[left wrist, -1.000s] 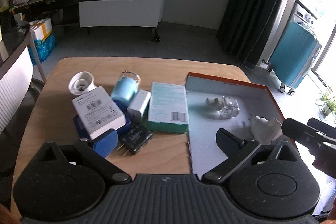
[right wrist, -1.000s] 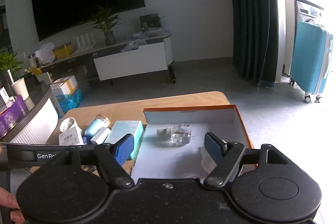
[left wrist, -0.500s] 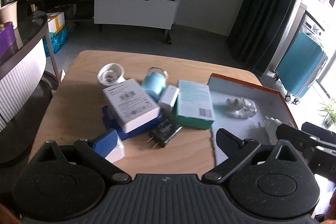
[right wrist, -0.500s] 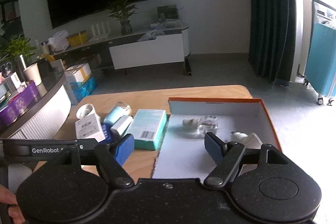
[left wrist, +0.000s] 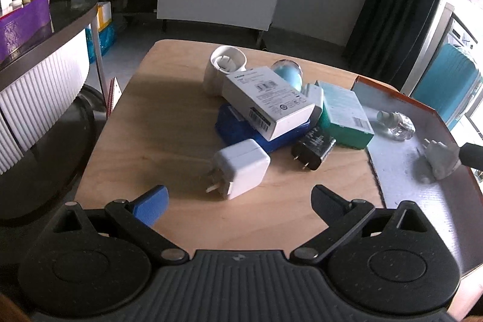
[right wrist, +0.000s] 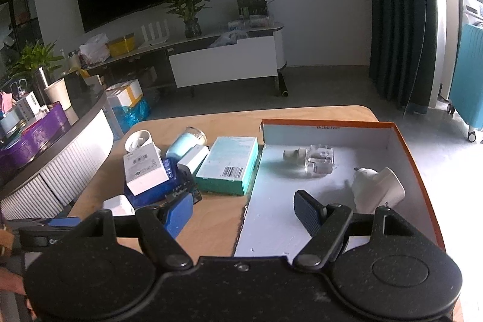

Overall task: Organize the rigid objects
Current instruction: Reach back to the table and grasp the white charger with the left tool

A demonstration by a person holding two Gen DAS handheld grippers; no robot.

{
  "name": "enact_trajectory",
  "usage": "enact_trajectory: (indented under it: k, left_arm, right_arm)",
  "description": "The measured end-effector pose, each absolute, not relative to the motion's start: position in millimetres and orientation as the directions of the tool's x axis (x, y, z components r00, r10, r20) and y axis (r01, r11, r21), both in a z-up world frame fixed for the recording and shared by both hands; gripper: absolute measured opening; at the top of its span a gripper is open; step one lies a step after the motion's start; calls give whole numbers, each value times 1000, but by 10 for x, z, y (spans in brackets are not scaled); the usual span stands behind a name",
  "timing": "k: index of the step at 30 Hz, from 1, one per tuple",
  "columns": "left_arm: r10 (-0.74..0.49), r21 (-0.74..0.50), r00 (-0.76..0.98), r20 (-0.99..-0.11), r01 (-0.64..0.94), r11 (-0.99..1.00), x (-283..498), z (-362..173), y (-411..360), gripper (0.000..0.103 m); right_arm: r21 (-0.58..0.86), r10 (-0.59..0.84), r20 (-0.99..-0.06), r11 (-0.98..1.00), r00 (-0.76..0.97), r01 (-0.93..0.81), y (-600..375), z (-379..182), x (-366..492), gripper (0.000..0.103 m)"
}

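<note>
Left claw spread wide, empty, hanging over the tabletop; white charger lies just ahead at 12 o'clock, prongs toward the claw. Looks light, rigid, smooth plastic, likely slippery: grip the flat side faces, not the prongs. Right claw also released, empty, over the orange box at 3 o'clock of the pile.

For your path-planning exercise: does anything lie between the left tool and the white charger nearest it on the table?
Nothing visible does. The left tool is open, and only bare table lies between it and the white charger.
</note>
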State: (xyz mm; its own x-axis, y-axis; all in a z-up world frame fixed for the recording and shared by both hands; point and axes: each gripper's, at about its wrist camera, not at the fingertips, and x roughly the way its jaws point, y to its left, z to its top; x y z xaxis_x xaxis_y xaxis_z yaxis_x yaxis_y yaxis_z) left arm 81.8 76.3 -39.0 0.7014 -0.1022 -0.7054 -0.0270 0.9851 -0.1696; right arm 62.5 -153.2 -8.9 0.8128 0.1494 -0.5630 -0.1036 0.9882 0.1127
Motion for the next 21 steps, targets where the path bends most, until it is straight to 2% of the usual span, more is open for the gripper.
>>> enact_trajectory:
  k: [7, 11, 13, 16, 21]
  left_arm:
    - [-30, -123, 729, -684, -76, 989, 872, -520, 743, 103]
    - [-1, -153, 726, -688, -145, 978, 878, -542, 800, 103]
    - [65, -159, 726, -685, -236, 959, 847, -510, 819, 103]
    - [68, -209, 740, -670, -276, 938, 812, -476, 770, 103]
    - [175, -140, 735, -655, -346, 928, 898, -469, 595, 103]
  right_arm:
    - [110, 132, -565, 990, 814, -84, -1565, -93, 622, 88]
    - [110, 131, -568, 990, 813, -83, -1566, -105, 632, 88]
    - [110, 135, -570, 990, 811, -87, -1557, -112, 644, 88]
    - [111, 146, -571, 989, 808, -101, -1526, -119, 660, 88]
    - [107, 166, -567, 986, 807, -127, -1479, -108, 647, 88]
